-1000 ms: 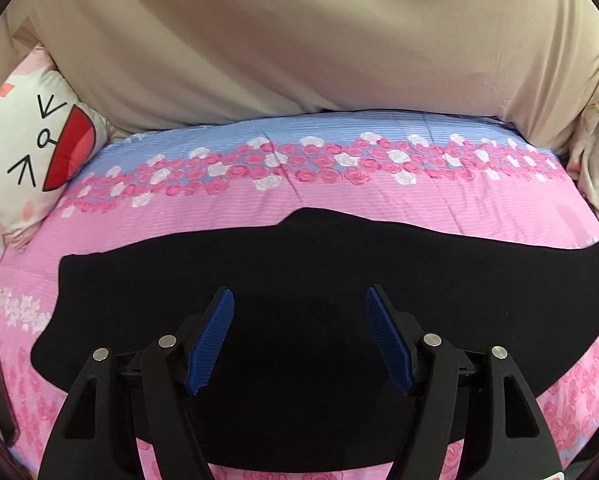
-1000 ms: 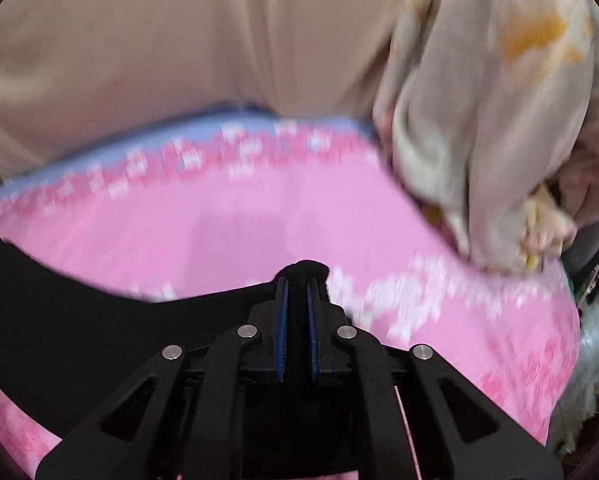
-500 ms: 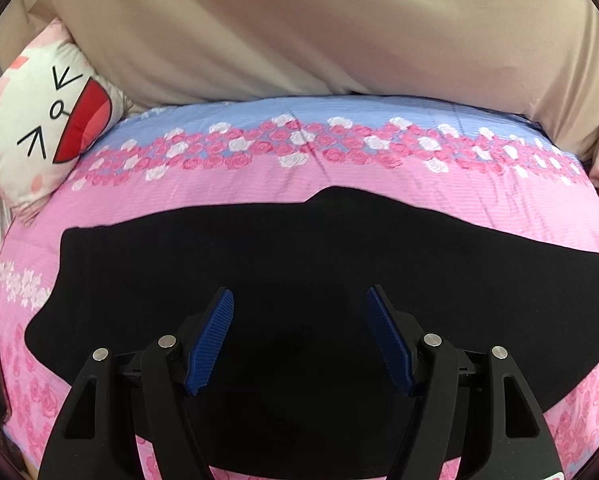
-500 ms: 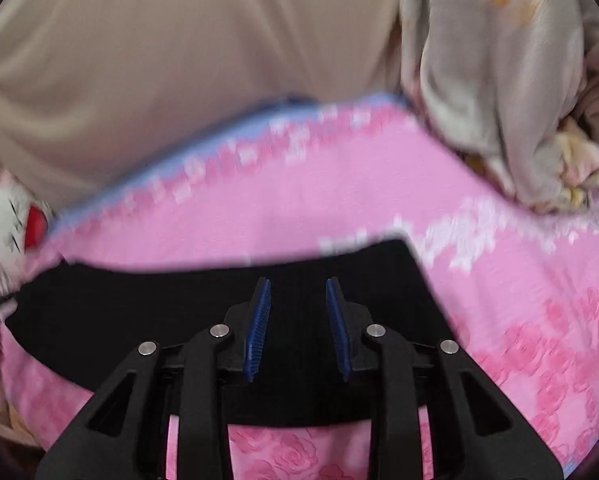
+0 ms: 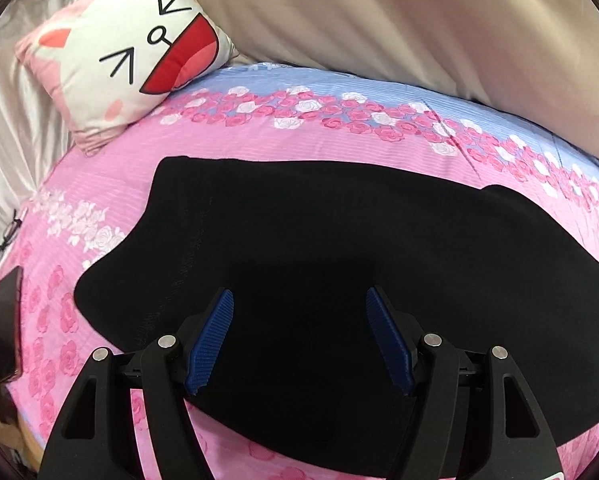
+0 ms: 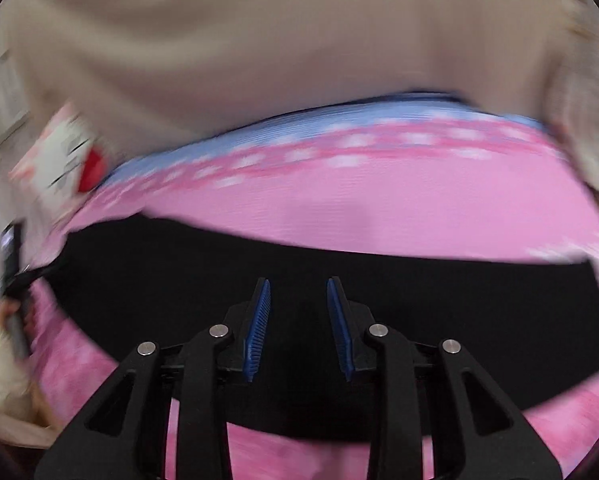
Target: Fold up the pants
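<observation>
Black pants [image 5: 339,248] lie flat on a pink rose-print sheet [image 5: 299,148], stretched left to right across the bed; in the right wrist view the pants [image 6: 439,304] appear as a long dark band across the middle, heavily motion-blurred. Left gripper [image 5: 299,304]: blue-padded fingers [image 5: 213,336] spread wide apart, nothing between them, hovering over the near middle of the pants; contact with the cloth cannot be told. Right gripper [image 6: 298,292]: blue pads [image 6: 257,332] apart with a narrower gap, nothing held, also positioned over the pants near their near edge. Left end of the pants is a squared edge at the far left, with the near outline curving in toward the left gripper. In the left wrist view the right end runs out of frame. A blue band with pink and white roses crosses the far side of the sheet. A white pillow [image 5: 127,52] with a drawn face and red mouth sits at the far left corner, apart from the pants; the same pillow [image 6: 59,160] shows blurred in the right view. Beige fabric [image 5: 399,20] fills the far background. Glasses [image 5: 5,236] and a dark flat phone [image 5: 7,324] lie at the left edge of the bed, well apart from the pants.
</observation>
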